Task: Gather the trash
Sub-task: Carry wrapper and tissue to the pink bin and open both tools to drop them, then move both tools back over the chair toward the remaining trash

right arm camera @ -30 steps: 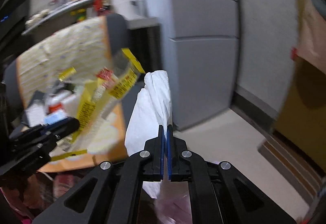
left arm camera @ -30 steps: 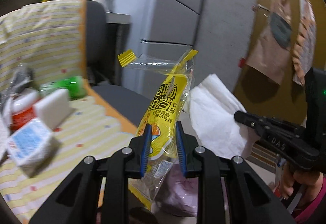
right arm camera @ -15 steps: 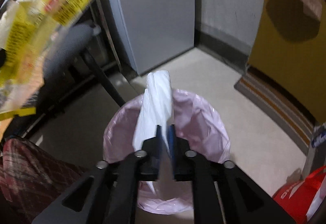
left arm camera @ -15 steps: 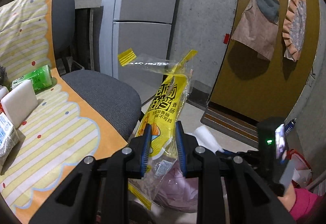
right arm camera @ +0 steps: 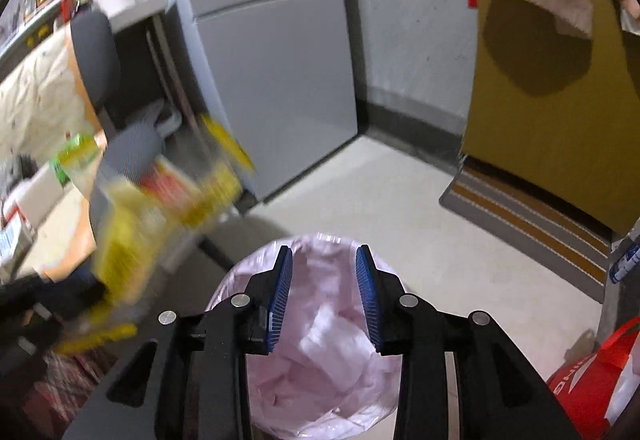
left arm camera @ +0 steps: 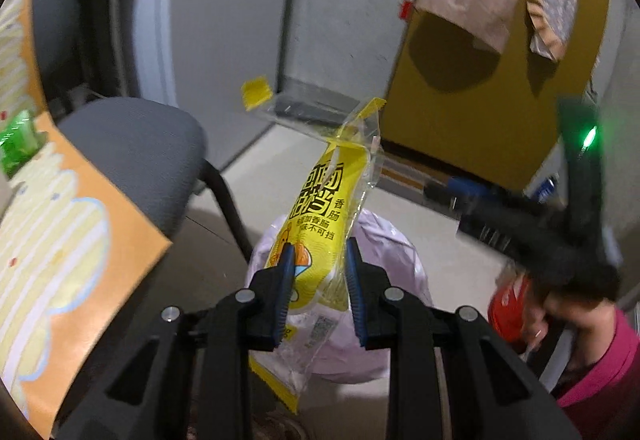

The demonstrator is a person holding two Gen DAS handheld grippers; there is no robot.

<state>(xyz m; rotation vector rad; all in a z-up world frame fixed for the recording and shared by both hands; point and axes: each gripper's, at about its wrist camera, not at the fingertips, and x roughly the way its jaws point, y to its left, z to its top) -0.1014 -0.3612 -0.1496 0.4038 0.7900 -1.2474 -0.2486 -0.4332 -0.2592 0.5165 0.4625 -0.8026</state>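
Observation:
My left gripper [left arm camera: 318,260] is shut on a yellow snack wrapper [left arm camera: 320,208] with a clear torn top, held above a bin lined with a pink bag [left arm camera: 388,240]. In the right wrist view that wrapper [right arm camera: 160,200] shows blurred at the left. My right gripper [right arm camera: 325,265] hangs directly over the pink-lined bin [right arm camera: 240,280]; its jaws are opening and nothing is between them. A crumpled white tissue [right arm camera: 332,344] lies inside the bin below it. In the left wrist view the right gripper [left arm camera: 460,192] appears blurred at the right, with a hand and a pink sleeve behind it.
A grey office chair [left arm camera: 136,148] stands left of the bin, beside a table with a yellow striped cloth [left arm camera: 48,240]. A grey cabinet [right arm camera: 272,72] and a yellow door [right arm camera: 540,112] with a striped mat [right arm camera: 528,216] lie beyond. A red bag [right arm camera: 588,380] sits at the right.
Both grippers have come down from the table to above the bin. The right gripper has opened and let the white tissue fall into the bin. The left still holds the wrapper.

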